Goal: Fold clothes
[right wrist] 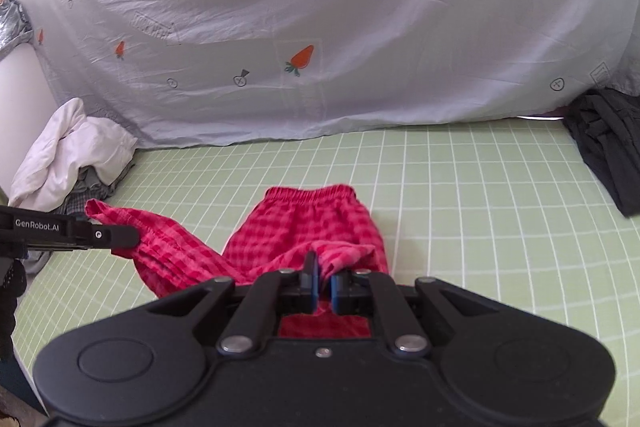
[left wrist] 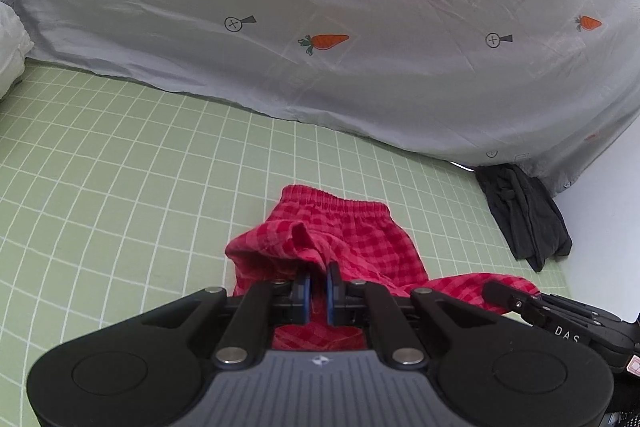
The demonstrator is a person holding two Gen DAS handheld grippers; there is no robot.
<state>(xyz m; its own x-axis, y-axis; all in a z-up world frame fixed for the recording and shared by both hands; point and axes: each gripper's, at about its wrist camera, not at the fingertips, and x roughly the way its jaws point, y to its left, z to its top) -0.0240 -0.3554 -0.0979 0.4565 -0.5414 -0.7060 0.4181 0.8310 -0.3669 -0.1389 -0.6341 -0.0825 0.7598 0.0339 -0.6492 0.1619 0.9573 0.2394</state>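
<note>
on a bed (left wrist: 120,167) covered by a light green sheet with a white grid lie red checked trousers (left wrist: 352,227), their gathered elastic waistband toward the far side and flat on the sheet, roughly midway across the surface. the left gripper (left wrist: 318,277) has its blue-padded jaws pressed almost together on a raised fold of the red fabric near one leg end, which bunches up in a ridge just ahead of the fingertips. the right gripper (right wrist: 324,277) likewise pinches a lifted fold of the same trousers between its nearly closed blue pads. in the left wrist view the other tool shows at the lower right edge with red cloth running to its tip; in the right wrist view the left tool reaches in from the left edge, a stretch of red leg draped from its tip and hanging above the sheet. along the far edge of the bed a pale grey cover (left wrist: 360,7) printed with orange carrots, small crossed circles and arrow outlines rises like a slope. a crumpled white garment (right wrist: 72,151) sits at the far left corner atop some grey checked cloth, and a dark grey garment (right wrist: 608,155) lies at the far right corner, partly draped over the bed's edge, well apart from the trousers
</note>
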